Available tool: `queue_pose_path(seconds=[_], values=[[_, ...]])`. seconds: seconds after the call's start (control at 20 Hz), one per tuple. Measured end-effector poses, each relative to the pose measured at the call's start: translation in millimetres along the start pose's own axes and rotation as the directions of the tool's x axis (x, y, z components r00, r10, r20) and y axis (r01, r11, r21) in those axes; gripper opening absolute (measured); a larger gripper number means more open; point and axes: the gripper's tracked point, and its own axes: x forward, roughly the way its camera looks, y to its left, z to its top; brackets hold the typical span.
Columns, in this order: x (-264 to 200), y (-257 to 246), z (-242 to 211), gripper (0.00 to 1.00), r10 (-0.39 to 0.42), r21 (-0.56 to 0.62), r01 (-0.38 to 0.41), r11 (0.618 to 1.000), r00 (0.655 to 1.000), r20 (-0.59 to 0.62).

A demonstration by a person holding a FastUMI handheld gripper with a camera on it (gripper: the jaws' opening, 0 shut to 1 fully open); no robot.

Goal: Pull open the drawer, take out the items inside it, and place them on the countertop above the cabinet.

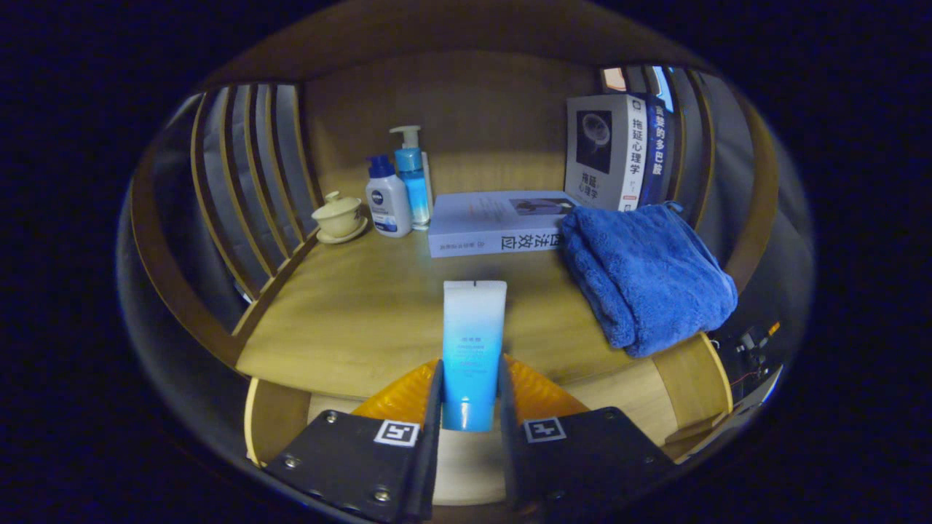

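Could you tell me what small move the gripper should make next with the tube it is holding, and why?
Probably lower the blue tube onto the bare countertop just ahead and open the fingers. The gripper is shut on the tube, with both fingers pressing its sides. The flat book and blue towel lie further on, so the spot ahead seems free.

Tube (473, 349) between tool (470, 407) fingers, book (495, 222) beyond, towel (644, 276) right.
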Motion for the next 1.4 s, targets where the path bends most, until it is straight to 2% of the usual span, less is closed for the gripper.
queue_pose_path(seconds=[0.5, 1.1, 1.4], values=[[19.3, 5.3, 8.8, 0.38, -0.018, -0.072, 0.021, 0.997, 0.999, 0.048], [46.1, 3.8, 26.4, 0.38, -0.033, -0.070, 0.044, 0.997, 0.988, 0.151], [47.2, 3.2, 26.5, 0.38, -0.018, -0.029, 0.023, 0.999, 0.984, 0.176]])
